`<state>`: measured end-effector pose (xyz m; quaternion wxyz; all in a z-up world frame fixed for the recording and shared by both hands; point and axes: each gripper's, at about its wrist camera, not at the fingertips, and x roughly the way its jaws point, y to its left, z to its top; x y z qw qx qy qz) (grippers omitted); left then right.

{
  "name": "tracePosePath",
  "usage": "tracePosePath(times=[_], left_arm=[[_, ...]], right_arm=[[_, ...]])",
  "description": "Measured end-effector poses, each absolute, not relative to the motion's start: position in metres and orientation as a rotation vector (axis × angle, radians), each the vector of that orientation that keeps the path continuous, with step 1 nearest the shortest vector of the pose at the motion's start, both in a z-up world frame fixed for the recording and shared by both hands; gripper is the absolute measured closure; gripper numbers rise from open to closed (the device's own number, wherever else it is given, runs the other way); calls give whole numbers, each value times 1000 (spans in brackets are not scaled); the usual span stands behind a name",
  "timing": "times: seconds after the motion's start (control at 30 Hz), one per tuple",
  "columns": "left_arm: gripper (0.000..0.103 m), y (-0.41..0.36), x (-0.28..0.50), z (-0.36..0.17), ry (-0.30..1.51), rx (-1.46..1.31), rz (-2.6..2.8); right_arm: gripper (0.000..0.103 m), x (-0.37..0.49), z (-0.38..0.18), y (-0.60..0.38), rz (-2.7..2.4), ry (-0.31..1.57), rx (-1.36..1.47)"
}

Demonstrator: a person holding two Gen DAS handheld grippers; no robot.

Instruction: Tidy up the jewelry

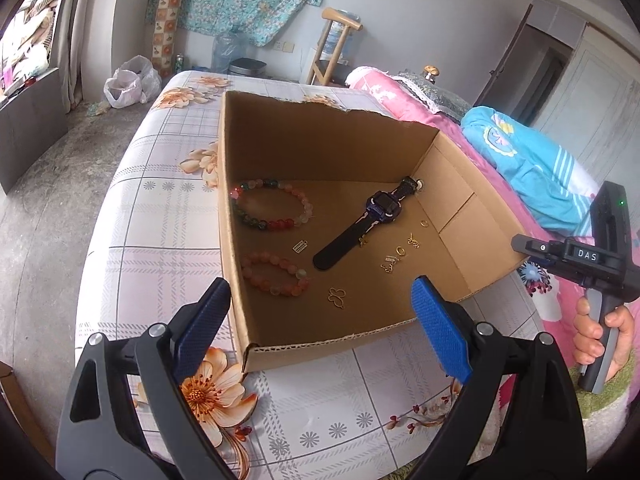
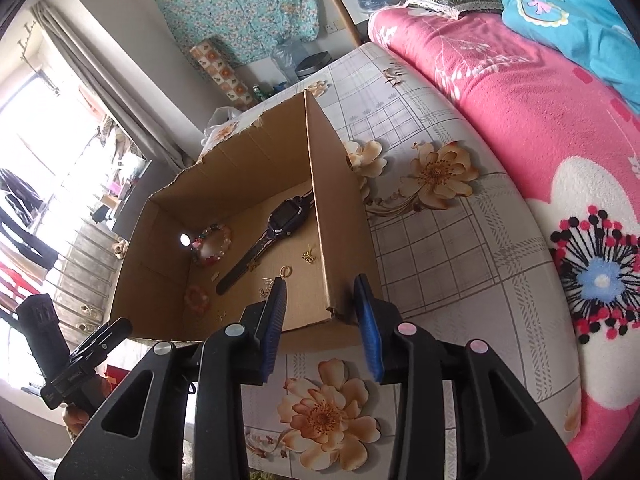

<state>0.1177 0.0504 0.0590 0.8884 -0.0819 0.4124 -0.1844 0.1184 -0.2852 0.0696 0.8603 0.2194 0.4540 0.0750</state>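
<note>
An open cardboard box (image 1: pixel 320 140) sits on a flowered tablecloth (image 1: pixel 168 208). On its floor lie a black watch (image 1: pixel 380 206), a multicoloured bead bracelet (image 1: pixel 260 183), a pink bead bracelet (image 1: pixel 264 258), a gold butterfly charm (image 1: pixel 336 297) and several small gold pieces (image 1: pixel 394 258). My left gripper (image 1: pixel 320 292) hangs open and wide over the box's near corner, holding nothing. My right gripper (image 2: pixel 322 284) is open and empty. The near end of the box's right wall (image 2: pixel 340 220) shows in its gap, untouched. The watch (image 2: pixel 286 222) lies beyond it.
A pink flowered blanket (image 2: pixel 520 120) and a blue one (image 1: pixel 532 172) border the table on the right. The table's left edge drops to a grey floor with a plastic bag (image 1: pixel 132 82). A hand (image 1: pixel 600 336) holds the right gripper's handle beside the box.
</note>
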Motion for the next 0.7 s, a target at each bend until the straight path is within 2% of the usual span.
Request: tracePosePath(times=[0.7], left_arm=[[14, 43, 92, 64, 889, -157, -350]], right_arm=[[67, 92, 69, -292, 162, 946, 473]])
